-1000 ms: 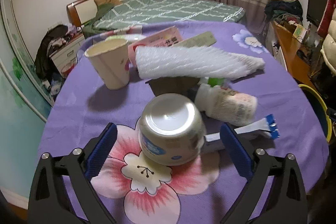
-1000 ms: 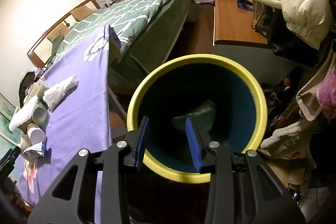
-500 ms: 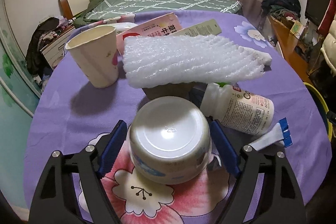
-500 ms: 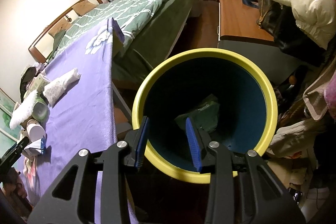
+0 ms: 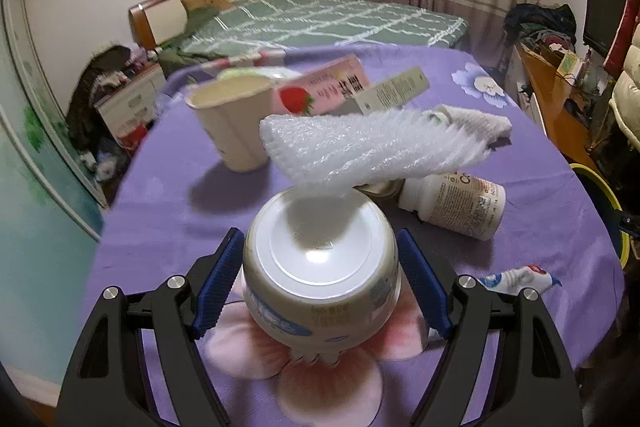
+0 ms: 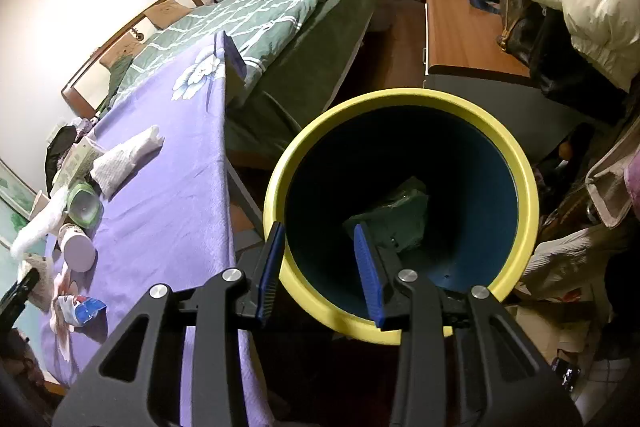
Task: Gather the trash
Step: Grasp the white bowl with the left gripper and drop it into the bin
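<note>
Two handheld grippers are showing the same build: the left gripper [image 5: 320,281] and the right gripper [image 6: 318,269] are each displaying matte black plastic arms with triangular cut-outs, splaying out in a V. Silver round screw heads are glinting at the joints, two on each side. Blue ribbed pads [image 5: 218,283] are lining the inner faces of the fingers [image 6: 366,267].

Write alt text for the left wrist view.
The left gripper is closing its blue pads around an upturned white tub on a purple flowered tablecloth. Behind lie a foam sleeve, a paper cup, a white bottle and cartons.
</note>
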